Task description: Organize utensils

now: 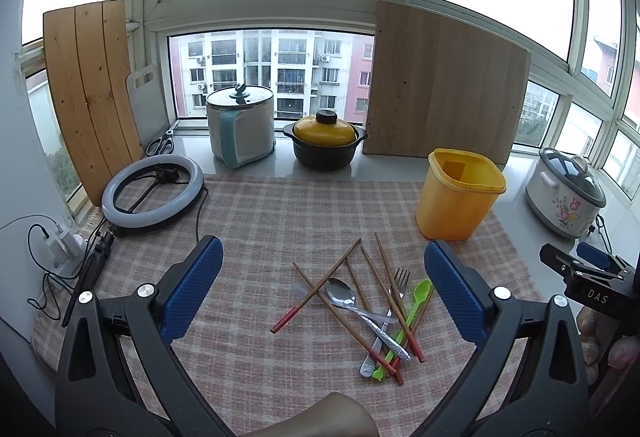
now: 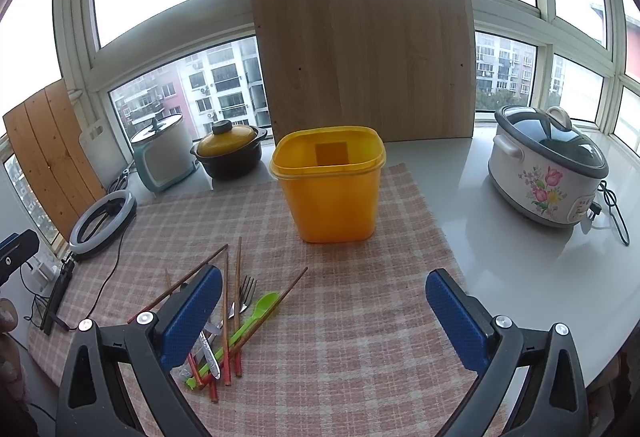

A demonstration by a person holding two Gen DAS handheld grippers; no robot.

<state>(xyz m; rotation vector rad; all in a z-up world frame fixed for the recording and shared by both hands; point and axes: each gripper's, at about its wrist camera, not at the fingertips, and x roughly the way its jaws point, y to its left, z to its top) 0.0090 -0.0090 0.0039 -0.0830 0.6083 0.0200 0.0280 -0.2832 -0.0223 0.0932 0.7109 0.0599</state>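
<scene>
Left wrist: right gripper (image 1: 592,269) reads "DAS" | left gripper (image 1: 324,285) fingers apart | right fingers apart, empty

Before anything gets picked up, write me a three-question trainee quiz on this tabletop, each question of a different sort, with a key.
1. True or false: the yellow bin already holds utensils.
2. Multiple choice: the green plastic spoon lies
A. in the pile of chopsticks
B. beside the ring light
C. on the floral cooker
3. Fill in: both the left tongs and right tongs are ____, gripping nothing.

Key
1. False; the part of its inside that shows is bare, and the utensils lie on the checked cloth.
2. A
3. open
</scene>
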